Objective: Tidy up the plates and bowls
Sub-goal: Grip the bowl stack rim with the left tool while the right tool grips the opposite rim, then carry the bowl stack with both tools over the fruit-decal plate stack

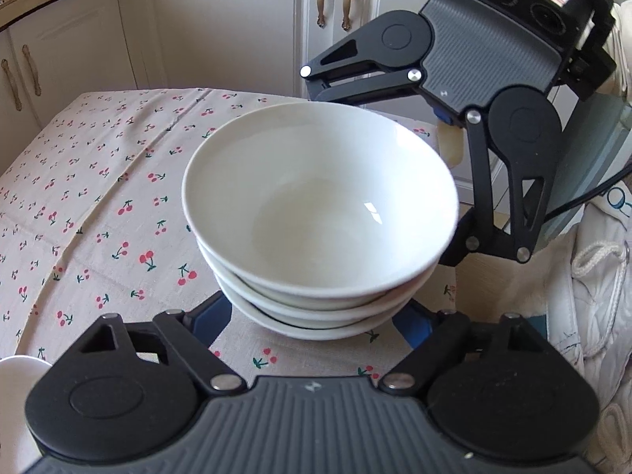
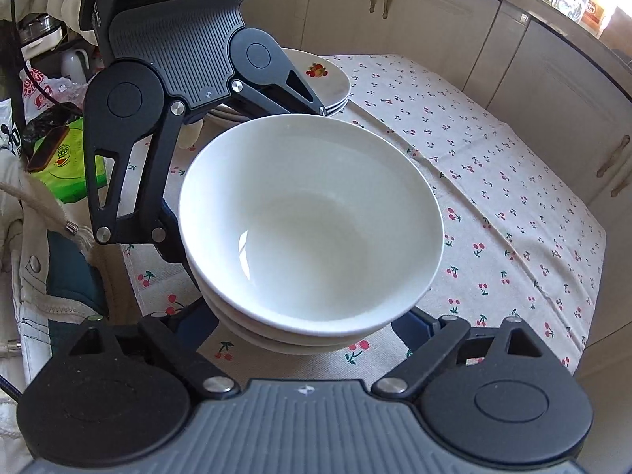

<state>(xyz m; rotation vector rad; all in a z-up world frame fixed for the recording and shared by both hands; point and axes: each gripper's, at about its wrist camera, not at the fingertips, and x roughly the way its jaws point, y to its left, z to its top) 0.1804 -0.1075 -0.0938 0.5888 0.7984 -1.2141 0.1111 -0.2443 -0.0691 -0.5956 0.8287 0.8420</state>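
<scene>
A stack of three white bowls (image 1: 320, 213) stands in the middle of both views, over the cherry-print tablecloth (image 1: 98, 197). My left gripper (image 1: 316, 316) has a finger on each side of the stack's lower part; its blue fingers (image 1: 209, 316) press against the bottom bowl. My right gripper (image 2: 312, 328) holds the same stack (image 2: 312, 221) from the opposite side, with blue fingers (image 2: 414, 328) against its base. Each gripper also shows in the other's view, the right (image 1: 493, 91) and the left (image 2: 177, 79). A stack of plates (image 2: 328, 79) with a fruit print lies behind.
White cupboard doors (image 1: 237, 27) stand beyond the table. A white dish's edge (image 1: 19, 367) shows at lower left. A green packet (image 2: 71, 170) and bags lie off the table's left side. A white jacket (image 1: 600, 296) hangs close at the right.
</scene>
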